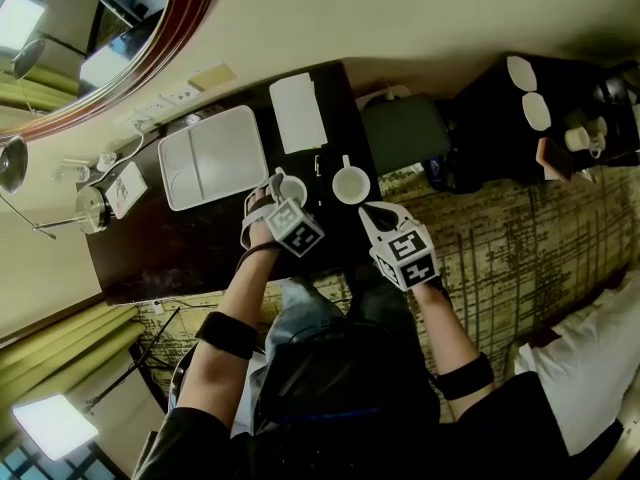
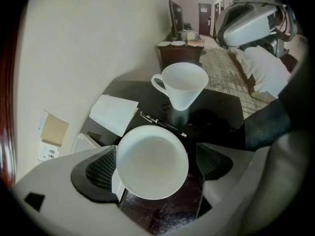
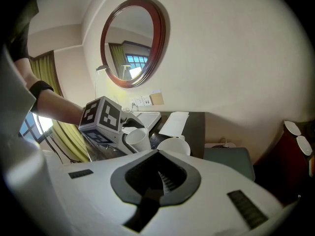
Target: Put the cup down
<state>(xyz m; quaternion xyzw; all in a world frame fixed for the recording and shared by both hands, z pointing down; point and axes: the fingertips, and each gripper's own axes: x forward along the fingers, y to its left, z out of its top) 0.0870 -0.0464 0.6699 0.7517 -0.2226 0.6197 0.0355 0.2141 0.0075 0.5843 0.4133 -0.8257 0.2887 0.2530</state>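
Note:
A white cup [image 1: 293, 191] [image 2: 151, 162] sits between the jaws of my left gripper [image 1: 278, 193] [image 2: 157, 166], over the dark table [image 1: 190, 248]. Seen from straight above, its rim touches the left pad [image 2: 96, 171]. A strip of dark table shows between the rim and the right pad [image 2: 214, 161], so the jaws stand open. I cannot tell whether the cup's base rests on the table. A second white cup [image 1: 351, 184] [image 2: 182, 85] [image 3: 173, 145] with a handle stands just beyond. My right gripper [image 1: 372, 210] [image 3: 160, 178] hovers shut and empty near the table's front corner.
A white tray [image 1: 213, 156] lies left of the cups and a white paper [image 1: 298, 111] lies by the wall. A black pen [image 2: 162, 124] lies between the two cups. A dark green seat [image 1: 405, 133] stands right of the table on patterned carpet [image 1: 520, 238].

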